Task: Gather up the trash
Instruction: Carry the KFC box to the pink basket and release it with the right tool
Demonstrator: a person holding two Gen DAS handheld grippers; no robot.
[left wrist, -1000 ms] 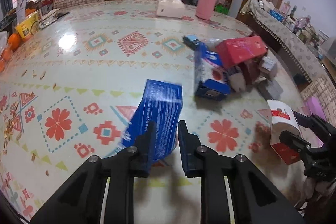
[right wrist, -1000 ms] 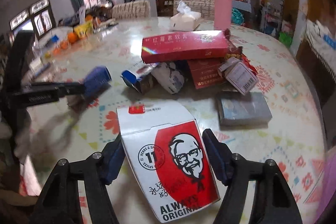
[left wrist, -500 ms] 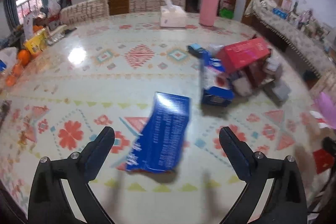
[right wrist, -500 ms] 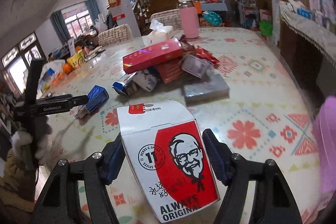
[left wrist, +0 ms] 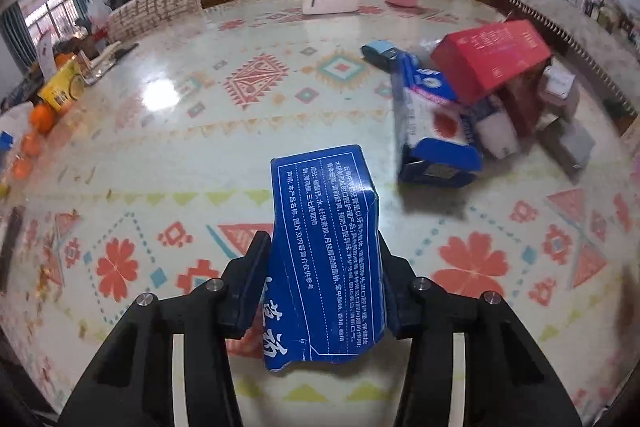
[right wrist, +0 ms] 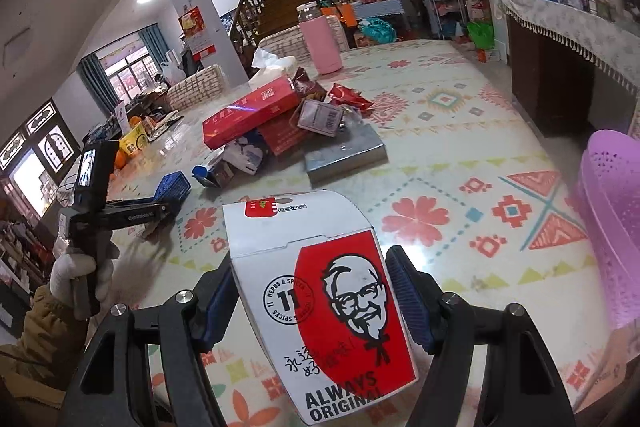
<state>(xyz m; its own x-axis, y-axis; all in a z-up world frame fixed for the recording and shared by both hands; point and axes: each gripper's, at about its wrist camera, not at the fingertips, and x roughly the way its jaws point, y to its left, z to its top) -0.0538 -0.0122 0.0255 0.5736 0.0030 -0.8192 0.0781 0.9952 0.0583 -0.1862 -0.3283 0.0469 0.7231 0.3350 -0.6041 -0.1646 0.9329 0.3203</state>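
My left jaws closing onto crumpled blue cardboard box [left wrist: 326, 251]; right jaws clamp red-white fried-chicken carton [right wrist: 320, 307], pink basket [right wrist: 608, 227] at 3 o'clock.

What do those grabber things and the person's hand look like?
Each hand-held gripper has black angular plastic arms with silver screws and ribbed dark-blue finger pads. The left one carries white lettering along its side. The hand wears a white knitted glove and a tan padded sleeve.

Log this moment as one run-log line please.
left gripper: closing on blue box | right gripper: shut on KFC carton | pink basket: at right | trash pile: on table
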